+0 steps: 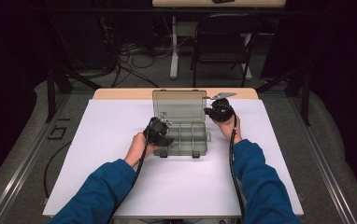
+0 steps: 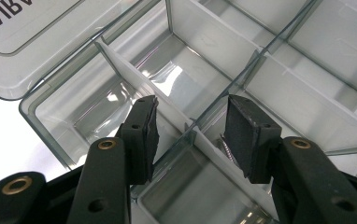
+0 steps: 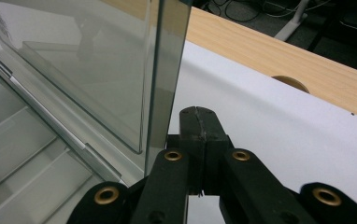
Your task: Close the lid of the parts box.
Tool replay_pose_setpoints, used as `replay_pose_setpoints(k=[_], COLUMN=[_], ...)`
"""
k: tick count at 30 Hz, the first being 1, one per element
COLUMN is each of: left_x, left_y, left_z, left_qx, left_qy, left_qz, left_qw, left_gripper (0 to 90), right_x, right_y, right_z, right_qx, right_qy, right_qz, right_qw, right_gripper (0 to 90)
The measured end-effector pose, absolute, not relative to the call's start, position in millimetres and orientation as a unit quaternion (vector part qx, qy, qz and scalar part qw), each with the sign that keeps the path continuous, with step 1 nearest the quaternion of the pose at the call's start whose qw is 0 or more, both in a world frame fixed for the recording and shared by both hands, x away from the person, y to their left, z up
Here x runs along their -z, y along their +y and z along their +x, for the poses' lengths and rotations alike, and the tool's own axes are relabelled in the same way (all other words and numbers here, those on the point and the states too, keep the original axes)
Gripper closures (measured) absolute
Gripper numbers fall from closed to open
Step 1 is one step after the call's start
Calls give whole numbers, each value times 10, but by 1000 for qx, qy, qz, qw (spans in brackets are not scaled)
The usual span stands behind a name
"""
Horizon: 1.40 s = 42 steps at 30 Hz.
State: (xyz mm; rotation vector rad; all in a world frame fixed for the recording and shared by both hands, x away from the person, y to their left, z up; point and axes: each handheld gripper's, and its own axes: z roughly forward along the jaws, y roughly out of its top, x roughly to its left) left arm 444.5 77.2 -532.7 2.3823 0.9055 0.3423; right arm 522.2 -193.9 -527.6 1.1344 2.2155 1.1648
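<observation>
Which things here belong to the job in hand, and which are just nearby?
In the job:
- clear organiser box
- its raised lid
- left hand-held gripper, jaws apart over the dividers
- right hand-held gripper, shut beside the lid

Nearby:
- folding chair
- floor cables

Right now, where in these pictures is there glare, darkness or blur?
High view: the white table cover is evenly lit, the room behind is dark. Left gripper view: bright glare on the clear organizer box; the nearest jaw parts look soft. Right gripper view: the raised lid carries faint reflections, the background is slightly blurred.
</observation>
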Motion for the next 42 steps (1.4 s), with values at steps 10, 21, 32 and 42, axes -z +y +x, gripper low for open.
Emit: replay_pose_setpoints(k=[10,21,32,42], left_x=[5331,5331,5201,4905], left_y=[769,778,821,1101], left_z=[4444,4449,4415,4395], left_qx=[-126,-123,-137,-152], left_qy=[340,339,329,340], left_qz=[888,888,879,857], left_qw=[284,285,318,357], left_gripper=[538,528,309,124], right_x=[5197,5150,5093,5070], right_y=[-1911,-1908,-1937,-1940], right_z=[5178,5146,5112,5097], right_qx=[-431,-441,-449,-453], right_qy=[787,783,781,780], right_qz=[396,391,386,381], right_qw=[197,198,201,203], right_gripper=[900,900,900,900])
